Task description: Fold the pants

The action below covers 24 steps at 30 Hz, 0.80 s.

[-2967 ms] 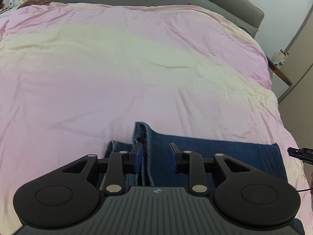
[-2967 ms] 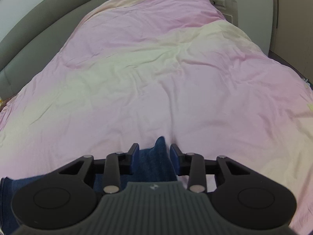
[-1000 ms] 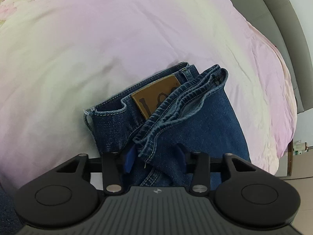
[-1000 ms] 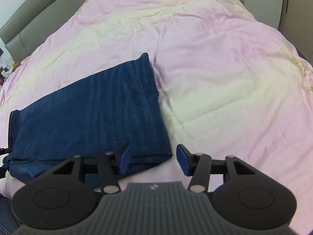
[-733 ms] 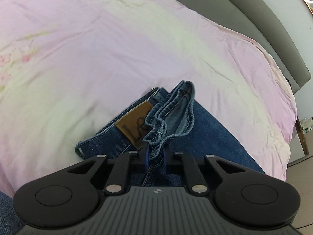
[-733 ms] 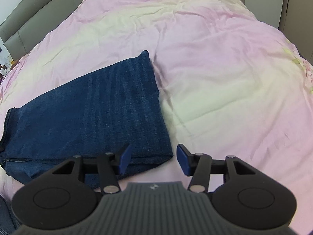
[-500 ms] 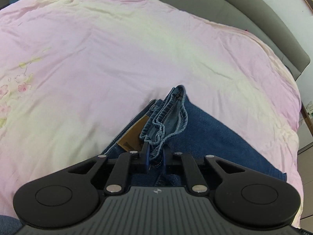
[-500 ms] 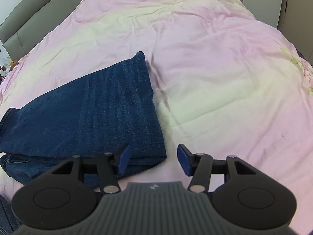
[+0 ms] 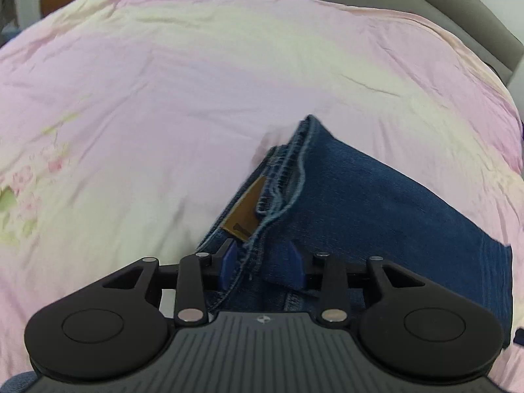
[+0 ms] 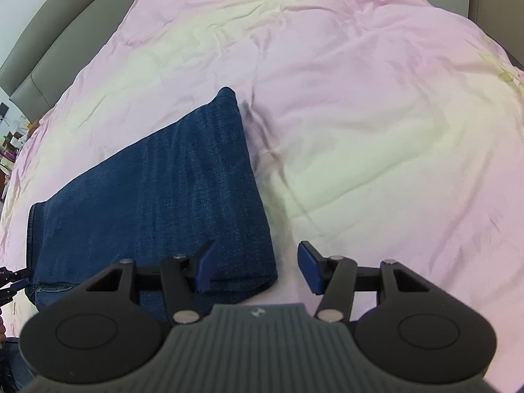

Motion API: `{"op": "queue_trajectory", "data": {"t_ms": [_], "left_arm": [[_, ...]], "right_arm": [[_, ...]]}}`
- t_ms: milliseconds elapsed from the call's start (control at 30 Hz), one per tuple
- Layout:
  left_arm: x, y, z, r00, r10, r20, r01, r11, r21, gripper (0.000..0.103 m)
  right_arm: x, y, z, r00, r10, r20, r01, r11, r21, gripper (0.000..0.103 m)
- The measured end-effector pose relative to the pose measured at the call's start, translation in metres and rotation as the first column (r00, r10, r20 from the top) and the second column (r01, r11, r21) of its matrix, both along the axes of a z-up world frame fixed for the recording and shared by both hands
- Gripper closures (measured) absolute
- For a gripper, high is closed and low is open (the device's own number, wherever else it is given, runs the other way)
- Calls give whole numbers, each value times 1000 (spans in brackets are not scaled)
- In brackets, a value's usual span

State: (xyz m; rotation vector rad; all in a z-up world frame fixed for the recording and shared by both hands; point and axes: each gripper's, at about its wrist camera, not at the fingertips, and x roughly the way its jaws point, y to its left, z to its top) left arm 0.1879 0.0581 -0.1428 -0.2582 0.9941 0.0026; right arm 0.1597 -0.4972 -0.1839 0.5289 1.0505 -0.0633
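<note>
My left hand-held gripper (image 9: 262, 267) is opening, letting go of the hem on the jeans (image 9: 360, 203), folded near the bed's (image 9: 163, 98) edge. My right hand-held gripper (image 10: 255, 270) hangs half-open, empty. Next: flatten the fold.

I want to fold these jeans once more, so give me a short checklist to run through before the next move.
1. Left gripper free of the jeans: not ok; its fingers are opening with the hem edge between them.
2. Right gripper empty: ok; open above the folded corner.
3. Top layer lies flat: ok in the right wrist view.
4. Hems cover the waistband: not ok; the leather patch shows beside them.
5. Free quilt beyond the jeans: ok.
</note>
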Motion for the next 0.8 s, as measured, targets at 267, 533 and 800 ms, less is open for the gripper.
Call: {"op": "queue_trajectory", "data": {"t_ms": [267,533,800], "left_arm": [[7,-102,19,900,-434,30,431,900,70,61],[30,-191,-16,693,-720,-39,719,685,118,64],[75,-239,-46,572,-815,-92,811,545,212,75]], "right_arm": [[36,6,-11,994,108,-30,-109,994,-5,52],[67,2,-23,987,158,-21,-157,986,48,53],[95,-12,-41,989,146,-14,-144,983,118,55]]}}
